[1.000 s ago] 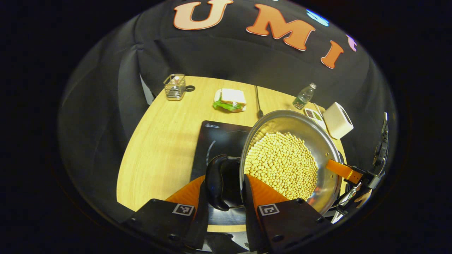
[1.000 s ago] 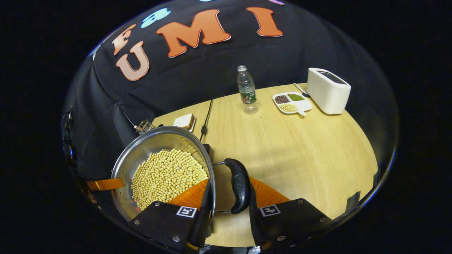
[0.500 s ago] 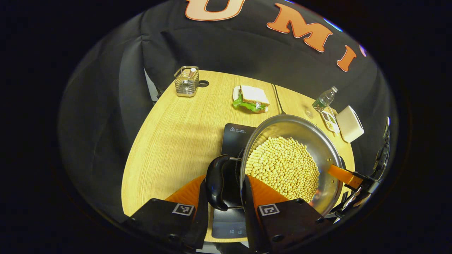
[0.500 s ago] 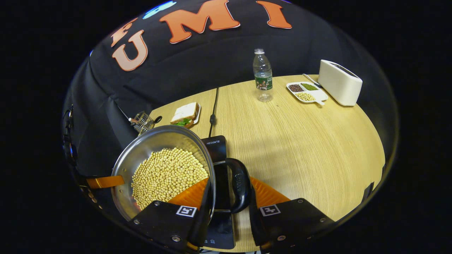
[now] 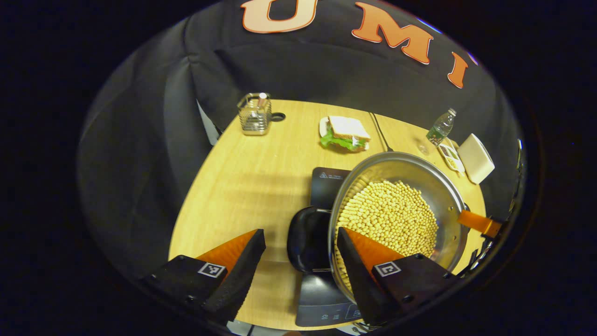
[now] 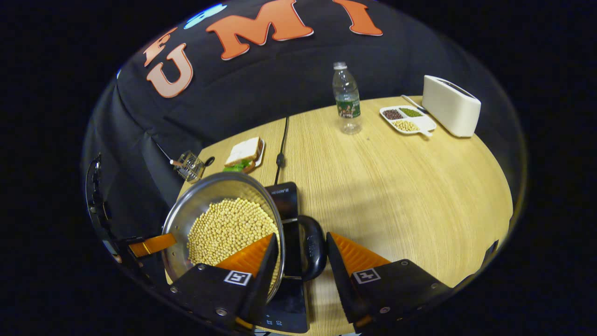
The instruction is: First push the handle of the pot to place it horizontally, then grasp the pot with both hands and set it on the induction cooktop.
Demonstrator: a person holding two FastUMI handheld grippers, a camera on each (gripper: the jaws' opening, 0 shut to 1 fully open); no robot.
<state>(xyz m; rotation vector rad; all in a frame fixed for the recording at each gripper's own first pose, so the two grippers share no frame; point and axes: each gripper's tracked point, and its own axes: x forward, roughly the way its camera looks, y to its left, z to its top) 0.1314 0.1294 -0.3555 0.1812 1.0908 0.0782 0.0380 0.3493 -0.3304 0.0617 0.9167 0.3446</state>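
The steel pot [image 5: 438, 191], full of soybeans [image 5: 387, 217], rests on the black induction cooktop [image 5: 326, 179]. In the left gripper view, my left gripper [image 5: 301, 232] is open wide, and the pot's black side handle [image 5: 305, 238] lies loose between its orange fingers. In the right gripper view, my right gripper [image 6: 301, 237] straddles the other black handle [image 6: 313, 252] with its jaws slightly parted. Its left finger lies against the pot [image 6: 196, 205] at the rim. The cooktop [image 6: 284, 196] shows beneath. Across the pot, each view shows an orange finger of the other gripper.
At the back of the wooden table [image 6: 396, 186] are a sandwich on a plate [image 5: 345, 133], a wire basket [image 5: 254, 114], a water bottle [image 6: 346, 98], a divided tray of beans [image 6: 406, 119] and a white appliance [image 6: 450, 106]. The cooktop's cable [image 6: 281, 149] runs back.
The pot came down over the cooktop. My left gripper has opened wide off its handle. My right gripper's fingers have spread a little.
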